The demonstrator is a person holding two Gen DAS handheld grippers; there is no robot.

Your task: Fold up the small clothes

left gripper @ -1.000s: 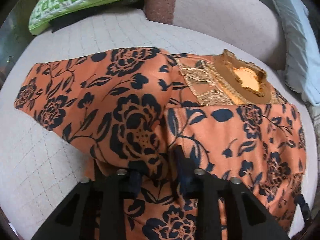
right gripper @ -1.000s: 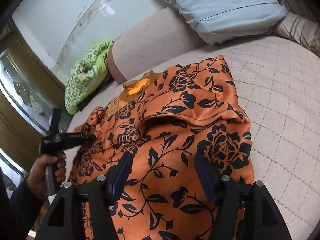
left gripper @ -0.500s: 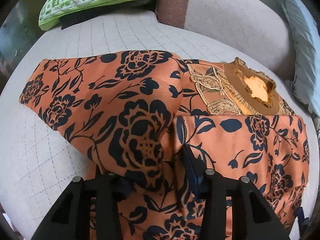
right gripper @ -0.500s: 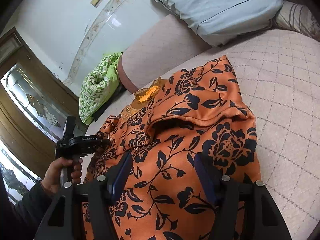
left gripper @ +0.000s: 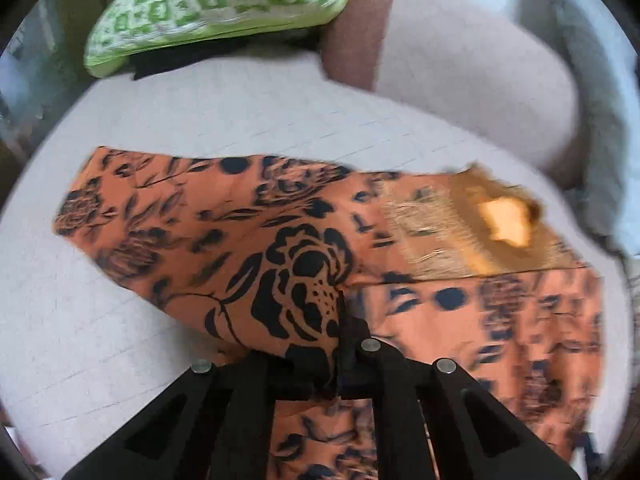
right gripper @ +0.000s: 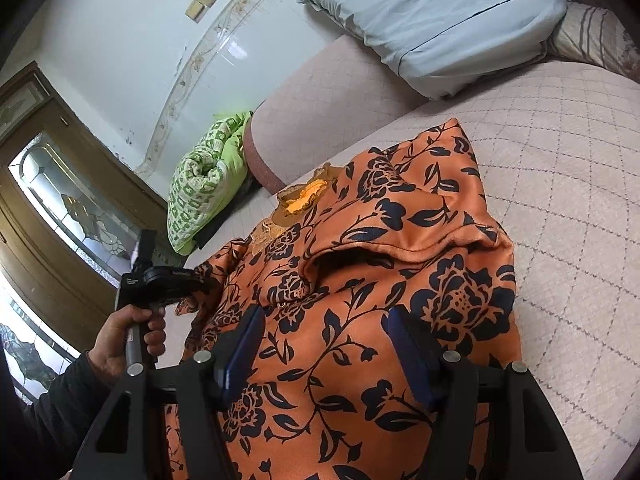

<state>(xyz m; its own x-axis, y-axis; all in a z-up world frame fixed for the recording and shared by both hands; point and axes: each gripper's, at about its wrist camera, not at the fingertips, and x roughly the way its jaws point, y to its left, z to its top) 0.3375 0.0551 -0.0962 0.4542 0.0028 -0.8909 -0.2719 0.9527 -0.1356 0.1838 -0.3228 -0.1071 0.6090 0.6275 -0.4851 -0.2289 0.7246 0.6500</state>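
My left tongs (left gripper: 338, 344) closed on left sleeve of orange floral garment (right gripper: 360, 320), which lay on sofa seat (right gripper: 580, 184); a second ago fabric only sat between them. Right tongs (right gripper: 326, 344) open above cloth. Sleeve fold could start.

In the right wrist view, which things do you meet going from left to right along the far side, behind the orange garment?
Wooden door → green patterned cushion → light blue pillow → striped pillow.

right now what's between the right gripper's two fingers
Only the orange floral garment, lying loose under the open right gripper; its fingers stand apart, pinching nothing. The right wrist view shows this.
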